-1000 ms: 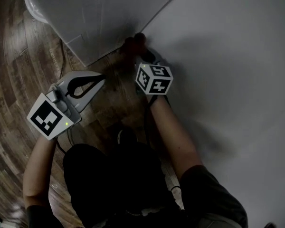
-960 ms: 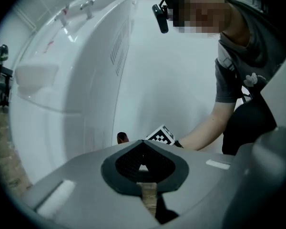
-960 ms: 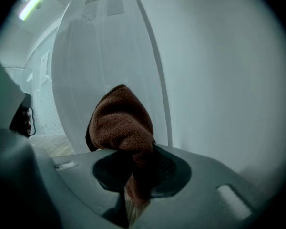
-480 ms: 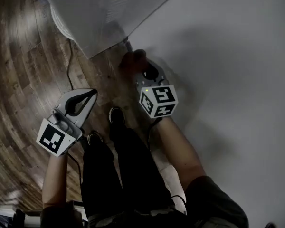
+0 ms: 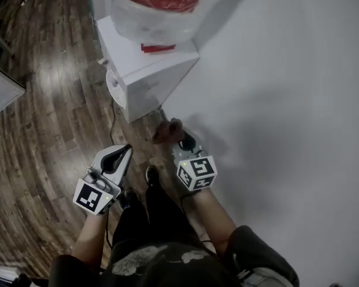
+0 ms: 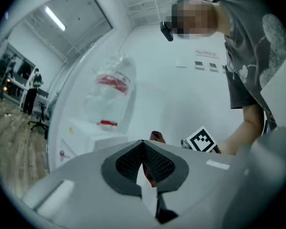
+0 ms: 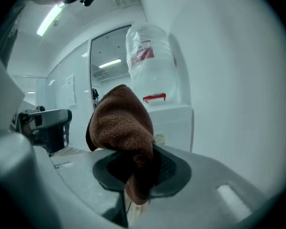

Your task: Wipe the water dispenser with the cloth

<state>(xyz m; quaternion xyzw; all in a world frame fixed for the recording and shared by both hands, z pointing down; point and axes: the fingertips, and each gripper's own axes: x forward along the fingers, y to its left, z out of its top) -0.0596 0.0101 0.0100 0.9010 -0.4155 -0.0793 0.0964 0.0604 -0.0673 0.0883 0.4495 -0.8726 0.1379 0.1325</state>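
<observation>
Now: brown cloth point(image 7: 121, 128) clamped in right claw point(image 7: 136, 173).

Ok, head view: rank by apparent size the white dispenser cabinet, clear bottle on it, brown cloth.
White box-shaped dispenser cabinet and clear red-labelled bottle: near alike, bottle cropped at top, unranked.
Brown fluffy cloth: clearly smallest.

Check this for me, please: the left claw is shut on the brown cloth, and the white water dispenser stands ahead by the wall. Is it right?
Not quite. It is the right claw that is shut on the brown cloth, as the right gripper view shows. The left claw is shut on nothing. The white water dispenser does stand ahead by the wall.
</observation>
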